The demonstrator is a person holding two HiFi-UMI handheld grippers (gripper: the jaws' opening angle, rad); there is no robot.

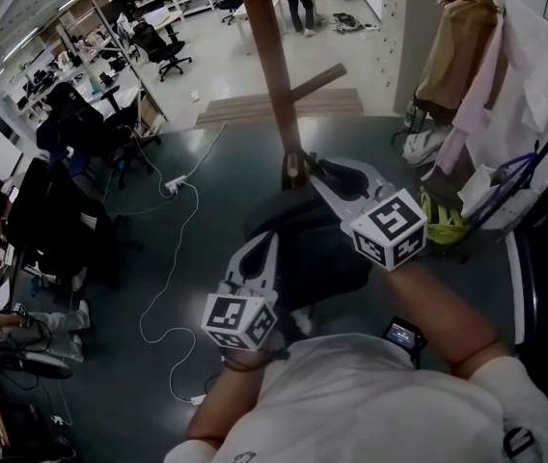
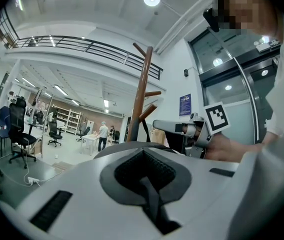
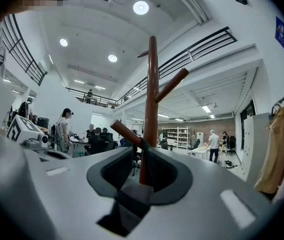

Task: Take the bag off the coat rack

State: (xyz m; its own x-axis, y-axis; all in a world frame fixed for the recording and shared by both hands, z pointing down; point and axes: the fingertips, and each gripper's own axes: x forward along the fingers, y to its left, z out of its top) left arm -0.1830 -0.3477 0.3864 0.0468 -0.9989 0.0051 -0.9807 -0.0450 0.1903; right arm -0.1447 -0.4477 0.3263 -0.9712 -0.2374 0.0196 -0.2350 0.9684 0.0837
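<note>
The brown wooden coat rack (image 1: 270, 56) rises in the middle of the head view. A black bag (image 1: 324, 251) hangs at its foot side, below a low peg. My right gripper (image 1: 303, 170) reaches to the pole where the bag's strap goes over that peg. In the right gripper view the jaws (image 3: 141, 156) are shut on the dark strap (image 3: 137, 145), which is draped over the peg (image 3: 123, 132). My left gripper (image 1: 258, 251) is shut against the bag's left side, and its own view (image 2: 143, 154) shows the bag's dark edge (image 2: 113, 148) just beyond its tips.
Coats (image 1: 467, 56) hang on a rack at the right, with a yellow-green helmet (image 1: 444, 222) below them. A white cable (image 1: 173, 258) runs over the dark floor at the left. Office chairs (image 1: 163, 46) and desks stand at the back left; a wooden ramp (image 1: 255, 106) lies behind the rack.
</note>
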